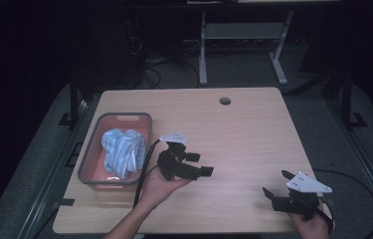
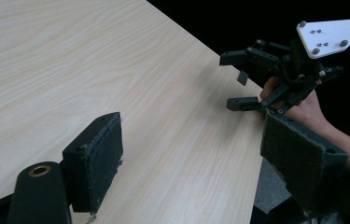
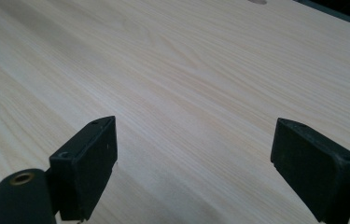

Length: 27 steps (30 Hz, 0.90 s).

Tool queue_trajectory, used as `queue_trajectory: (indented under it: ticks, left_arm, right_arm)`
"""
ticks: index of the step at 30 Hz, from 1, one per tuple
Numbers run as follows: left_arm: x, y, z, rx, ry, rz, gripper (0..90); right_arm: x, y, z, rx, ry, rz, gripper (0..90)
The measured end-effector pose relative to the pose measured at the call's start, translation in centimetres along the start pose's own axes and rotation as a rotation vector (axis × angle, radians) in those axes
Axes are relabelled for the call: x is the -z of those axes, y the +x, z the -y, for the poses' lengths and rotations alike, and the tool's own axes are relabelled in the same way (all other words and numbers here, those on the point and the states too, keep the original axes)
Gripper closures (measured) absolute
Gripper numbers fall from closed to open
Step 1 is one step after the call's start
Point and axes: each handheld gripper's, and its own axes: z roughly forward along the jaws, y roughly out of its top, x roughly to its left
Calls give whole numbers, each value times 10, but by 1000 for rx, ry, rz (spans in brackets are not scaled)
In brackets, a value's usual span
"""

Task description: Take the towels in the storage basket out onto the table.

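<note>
A grey-rimmed pink bin [image 1: 90, 149] stands at the table's left, with a light blue striped cloth [image 1: 120, 152] bundled inside. My left gripper [image 1: 200, 164] hovers just right of the bin, held from below by a hand, jaws wide apart with nothing between them. In the left gripper view its own gripper [image 2: 196, 158] looks across bare wood toward the other hand's gripper [image 2: 238, 81]. My right gripper [image 1: 276, 183] sits near the table's front right corner, open and empty. In the right gripper view the right gripper [image 3: 193, 163] frames plain tabletop.
The light wooden table [image 1: 243, 134] has a round cable hole [image 1: 225, 101] near its far edge. Beyond it on the dark floor stand a white desk frame [image 1: 238, 45] and tangled cables [image 1: 146, 64]. A cable [image 1: 145, 167] trails from the left gripper along the bin.
</note>
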Motion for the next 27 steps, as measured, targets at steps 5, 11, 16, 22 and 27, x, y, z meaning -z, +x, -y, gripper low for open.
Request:
queue_trajectory:
  ticks: [5,11,16,22,27]
  left_arm:
    - [6,2,-7,-4,2,-7,198]
    - [17,6,-15,-3,3,-10,198]
    - [25,7,-20,-6,-4,-14,199]
    - [31,11,-22,0,-9,-16,201]
    - [40,15,-25,8,-16,-28,209]
  right_arm:
    - [2,-2,0,-6,-6,7,142]
    - [3,-3,0,-6,-13,7,141]
    - [3,-2,-2,-11,-20,-1,141]
    - [3,-3,-1,-10,-15,0,141]
    - [2,-4,0,-17,-10,-1,141]
